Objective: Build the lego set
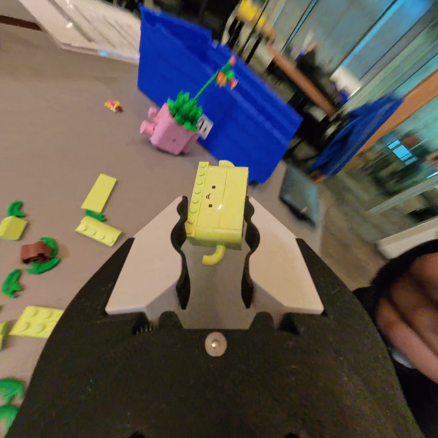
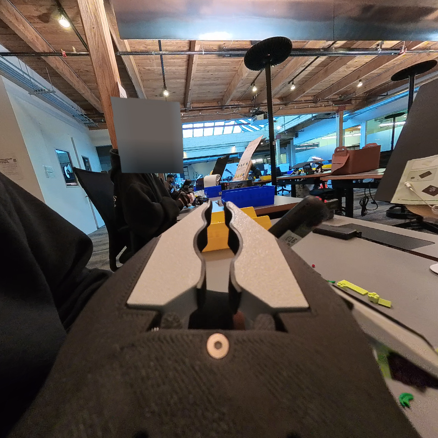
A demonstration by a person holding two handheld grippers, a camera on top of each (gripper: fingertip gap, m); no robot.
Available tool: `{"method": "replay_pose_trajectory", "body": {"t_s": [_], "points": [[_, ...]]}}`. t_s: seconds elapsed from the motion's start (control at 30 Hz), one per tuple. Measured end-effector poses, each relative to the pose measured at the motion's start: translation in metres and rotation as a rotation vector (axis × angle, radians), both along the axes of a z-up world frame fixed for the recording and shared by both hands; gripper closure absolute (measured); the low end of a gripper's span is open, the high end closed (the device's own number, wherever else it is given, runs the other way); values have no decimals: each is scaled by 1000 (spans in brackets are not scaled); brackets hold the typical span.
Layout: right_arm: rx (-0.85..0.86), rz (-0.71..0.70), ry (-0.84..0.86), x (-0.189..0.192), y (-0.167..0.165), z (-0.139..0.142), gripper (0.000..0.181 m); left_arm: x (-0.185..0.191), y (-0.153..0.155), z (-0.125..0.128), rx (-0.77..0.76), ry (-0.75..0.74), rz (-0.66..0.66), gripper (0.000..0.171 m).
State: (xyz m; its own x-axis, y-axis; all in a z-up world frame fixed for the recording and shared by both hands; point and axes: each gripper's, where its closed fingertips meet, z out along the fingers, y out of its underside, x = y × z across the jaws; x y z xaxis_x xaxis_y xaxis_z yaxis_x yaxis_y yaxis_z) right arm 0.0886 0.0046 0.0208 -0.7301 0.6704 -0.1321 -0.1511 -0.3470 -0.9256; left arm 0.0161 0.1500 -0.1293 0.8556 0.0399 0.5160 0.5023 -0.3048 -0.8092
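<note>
Your left gripper (image 1: 214, 220) clamps the lime-green block figure (image 1: 220, 203), lifted off the counter (image 1: 59, 142), long axis pointing away along the fingers. Loose lime plates (image 1: 99, 193) lie to its left, nearest this gripper. Your right gripper (image 2: 216, 208), narrowly parted and empty, hangs raised, well apart from them.

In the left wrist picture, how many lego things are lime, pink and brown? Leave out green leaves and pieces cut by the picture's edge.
Lime: 5, the lime figure in the left gripper and four loose pieces
Pink: 1, the pink figure
Brown: 1, the brown piece
Total: 7
</note>
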Motion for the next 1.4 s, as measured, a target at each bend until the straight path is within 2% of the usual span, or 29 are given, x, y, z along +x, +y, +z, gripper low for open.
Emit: {"method": "replay_pose_trajectory", "body": {"t_s": [0.17, 0.33, 0.77, 0.9, 1.13, 1.4], "points": [[2, 3, 4, 1, -2, 0, 174, 5, -11, 51, 321, -310, -102, 125], [10, 5, 7, 1, -5, 0, 174, 8, -25, 85, 554, -546, -204, 125], [13, 4, 21, 4, -5, 2, 174, 18, -25, 93, 556, -518, -243, 126], [2, -9, 62, 9, -2, 7, 177, 27, -17, 77, 439, -376, -219, 126], [-10, -24, 91, 12, 2, 11, 179, 42, -3, 41, 145, 97, -181, 125], [-7, -17, 81, 11, 0, 9, 178, 49, 5, 21, -9, 407, -162, 125]]}}
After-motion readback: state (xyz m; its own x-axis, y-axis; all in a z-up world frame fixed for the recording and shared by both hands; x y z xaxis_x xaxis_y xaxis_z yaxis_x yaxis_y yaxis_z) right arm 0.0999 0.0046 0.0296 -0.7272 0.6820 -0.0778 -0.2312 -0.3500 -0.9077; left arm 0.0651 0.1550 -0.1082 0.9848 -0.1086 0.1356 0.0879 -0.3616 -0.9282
